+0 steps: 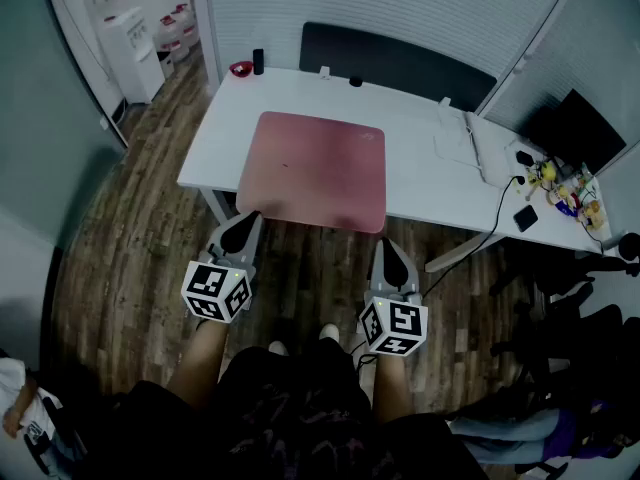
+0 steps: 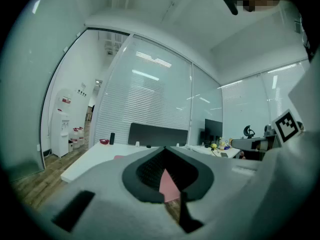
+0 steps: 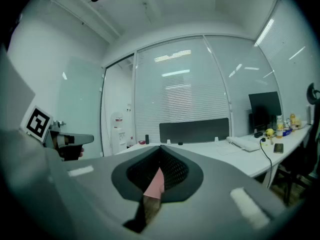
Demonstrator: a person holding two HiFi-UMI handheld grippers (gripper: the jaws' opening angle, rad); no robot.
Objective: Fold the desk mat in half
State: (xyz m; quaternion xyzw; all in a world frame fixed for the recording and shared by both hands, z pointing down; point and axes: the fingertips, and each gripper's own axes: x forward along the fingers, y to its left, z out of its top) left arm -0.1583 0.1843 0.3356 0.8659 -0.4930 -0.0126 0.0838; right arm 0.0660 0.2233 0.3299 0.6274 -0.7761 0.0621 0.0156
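Note:
A pink desk mat (image 1: 315, 168) lies flat on the white desk (image 1: 420, 183), its near edge hanging slightly over the desk's front. In the head view my left gripper (image 1: 245, 220) is shut, its tip at the mat's near left corner. My right gripper (image 1: 387, 246) is also shut, just in front of the near right corner. Nothing shows between either pair of jaws. In the left gripper view the closed left gripper (image 2: 165, 151) frames a sliver of the pink mat (image 2: 167, 184). In the right gripper view the right gripper (image 3: 160, 148) does the same with the mat (image 3: 156, 181).
A white keyboard (image 1: 478, 143), a black phone (image 1: 526, 218) and a cable lie on the desk's right side. A red bowl (image 1: 241, 68) sits at the far left corner. A dark partition (image 1: 400, 63) backs the desk. A water dispenser (image 1: 130, 48) stands at far left.

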